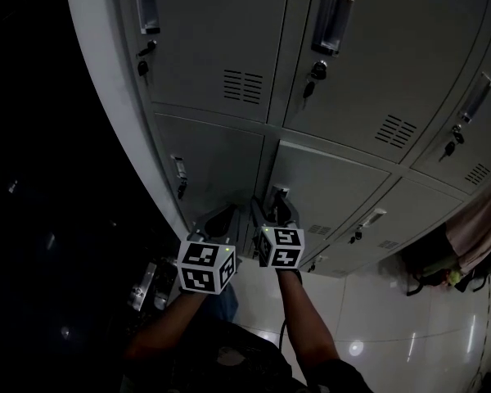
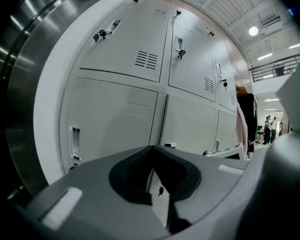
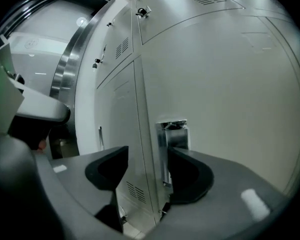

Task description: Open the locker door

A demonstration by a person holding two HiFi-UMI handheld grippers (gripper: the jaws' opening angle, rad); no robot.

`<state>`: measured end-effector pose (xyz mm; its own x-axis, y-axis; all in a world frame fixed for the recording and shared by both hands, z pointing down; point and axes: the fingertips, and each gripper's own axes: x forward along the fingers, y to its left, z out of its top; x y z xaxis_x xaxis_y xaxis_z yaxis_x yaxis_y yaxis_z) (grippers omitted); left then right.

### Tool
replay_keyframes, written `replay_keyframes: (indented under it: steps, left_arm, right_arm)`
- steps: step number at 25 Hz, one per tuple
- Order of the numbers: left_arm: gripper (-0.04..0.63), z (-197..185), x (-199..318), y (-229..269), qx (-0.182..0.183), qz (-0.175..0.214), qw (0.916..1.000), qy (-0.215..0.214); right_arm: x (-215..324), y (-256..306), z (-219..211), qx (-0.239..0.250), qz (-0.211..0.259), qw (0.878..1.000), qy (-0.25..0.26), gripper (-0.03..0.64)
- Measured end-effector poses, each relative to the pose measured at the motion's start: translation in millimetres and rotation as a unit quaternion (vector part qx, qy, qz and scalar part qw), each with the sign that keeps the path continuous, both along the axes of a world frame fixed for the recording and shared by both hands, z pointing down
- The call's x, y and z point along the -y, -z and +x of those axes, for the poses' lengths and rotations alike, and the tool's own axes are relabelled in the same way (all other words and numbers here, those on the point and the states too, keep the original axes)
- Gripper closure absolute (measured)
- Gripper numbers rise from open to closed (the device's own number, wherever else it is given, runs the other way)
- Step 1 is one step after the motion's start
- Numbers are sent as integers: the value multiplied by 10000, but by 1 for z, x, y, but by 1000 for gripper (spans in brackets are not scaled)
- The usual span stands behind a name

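Both jaws of your right hand-held gripper stand released, the handle just beyond them at the left edge of the locker door; your left hand-held gripper sits clenched, empty, just left.

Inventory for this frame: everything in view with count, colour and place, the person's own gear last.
locker doors: at least six, grey, a grid filling the head view
recessed handles: several, shiny metal, near the doors' edges
keys: several, dark, hanging under the handles
vent slots: several sets, dark, low on the doors
steel panel: one, shiny, left of the lockers
floor: one, glossy white tiles, below the lockers
pink cloth: one, right edge
marker cubes: two, black and white, on the claws
left claw: one, grey, jaws together, empty
right claw: one, grey, jaws apart, facing a door handle
forearms: two, bottom centre
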<state>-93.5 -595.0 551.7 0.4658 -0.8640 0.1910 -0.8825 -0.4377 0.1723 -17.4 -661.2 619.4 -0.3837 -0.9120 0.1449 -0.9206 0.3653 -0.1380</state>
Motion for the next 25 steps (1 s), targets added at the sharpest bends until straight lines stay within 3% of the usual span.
replay_keyframes:
  steps: [9,15,25]
  left_arm:
    - [591,18,-27,14,-39,-60,9999,-108]
    - [591,27,-49,24,-37,-56,9999,-79]
    - [591,39,-83,40,-24,-99,9999,-30]
  right_arm:
    - [-40,2,-4,-57,-166,9998,124,390]
    - [-67,2,6,31,-296,9995,92,456]
    - [-118,1,25,64,-524,9986,25,485]
